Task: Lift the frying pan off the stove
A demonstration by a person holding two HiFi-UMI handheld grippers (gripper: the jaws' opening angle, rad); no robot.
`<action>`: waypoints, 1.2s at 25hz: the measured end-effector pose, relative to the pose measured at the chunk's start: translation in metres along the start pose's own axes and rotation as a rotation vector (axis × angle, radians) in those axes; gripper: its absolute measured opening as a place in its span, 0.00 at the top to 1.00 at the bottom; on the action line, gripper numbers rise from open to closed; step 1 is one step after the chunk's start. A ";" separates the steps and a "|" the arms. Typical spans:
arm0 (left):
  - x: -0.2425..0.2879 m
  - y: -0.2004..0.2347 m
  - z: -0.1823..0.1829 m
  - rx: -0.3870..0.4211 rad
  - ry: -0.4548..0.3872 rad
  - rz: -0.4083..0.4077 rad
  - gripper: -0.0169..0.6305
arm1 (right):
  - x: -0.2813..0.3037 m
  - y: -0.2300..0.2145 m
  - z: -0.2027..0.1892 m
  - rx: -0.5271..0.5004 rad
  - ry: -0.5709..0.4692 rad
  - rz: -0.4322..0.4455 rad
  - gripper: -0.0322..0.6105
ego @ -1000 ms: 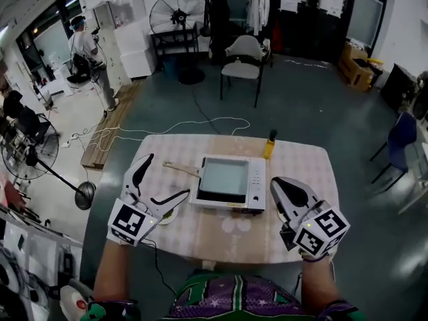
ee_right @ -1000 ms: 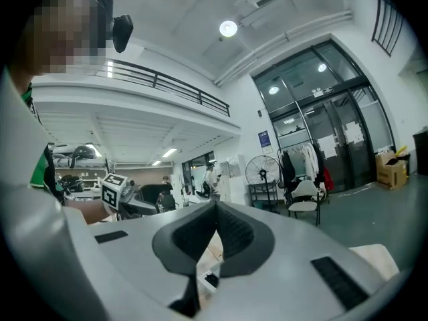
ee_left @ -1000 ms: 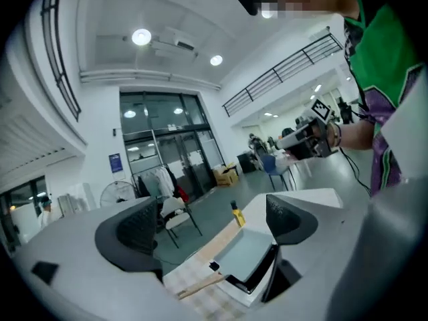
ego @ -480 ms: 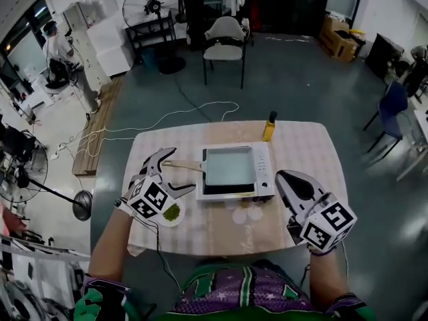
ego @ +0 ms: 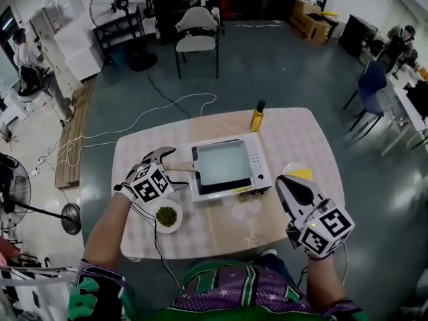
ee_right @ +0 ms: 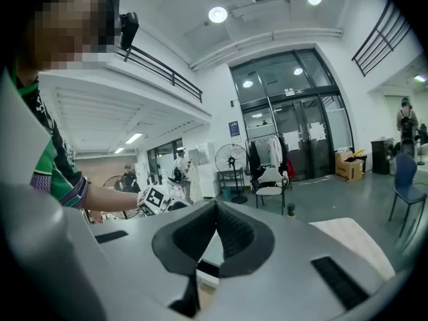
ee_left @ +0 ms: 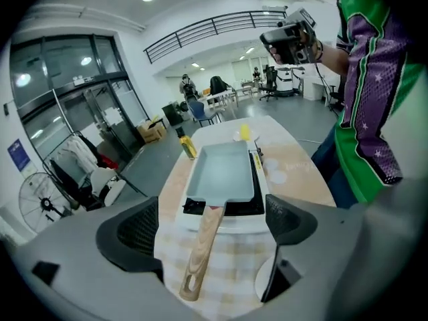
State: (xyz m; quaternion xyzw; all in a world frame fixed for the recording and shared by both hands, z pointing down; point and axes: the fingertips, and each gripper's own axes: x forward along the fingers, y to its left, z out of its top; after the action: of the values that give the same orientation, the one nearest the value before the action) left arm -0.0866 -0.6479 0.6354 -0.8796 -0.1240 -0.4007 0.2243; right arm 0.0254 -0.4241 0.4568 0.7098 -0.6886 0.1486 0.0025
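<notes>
A counter (ego: pixel 301 142) with rounded corners, covered in a pale checked cloth, stands on a grey floor (ego: pixel 267 59). A white stove (ego: pixel 258 168) sits near its middle. Behind the stove, apart from it and near the far edge, stands a yellow bottle (ego: pixel 257 118). Left of the stove, toward the front, lies a small plate (ego: pixel 178 221) of greens. To the stove's right, a white dish (ego: pixel 288 170) holds something yellow.

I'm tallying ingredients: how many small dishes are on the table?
2. One dish, holding chopped greens, sits at the front left of the table. The other dish, holding something yellow, sits right of the stove. None seems hidden.
</notes>
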 end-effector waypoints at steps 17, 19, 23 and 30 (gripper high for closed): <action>0.087 0.005 -0.057 0.017 0.226 -0.243 0.20 | 0.024 0.012 -0.029 0.044 0.063 -0.015 0.94; 0.094 0.000 -0.055 -0.002 0.231 -0.285 0.20 | 0.026 0.008 -0.030 0.045 0.064 -0.016 0.94; 0.104 -0.006 -0.057 -0.004 0.289 -0.355 0.20 | 0.031 -0.003 -0.032 0.061 0.064 -0.015 0.94; 0.111 -0.008 -0.076 -0.031 0.440 -0.422 0.23 | 0.031 -0.019 -0.038 0.095 0.073 -0.022 0.94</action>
State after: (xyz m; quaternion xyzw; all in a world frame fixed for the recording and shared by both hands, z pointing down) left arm -0.0669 -0.6741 0.7658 -0.7297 -0.2464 -0.6213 0.1441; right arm 0.0365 -0.4453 0.5037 0.7108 -0.6723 0.2068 -0.0044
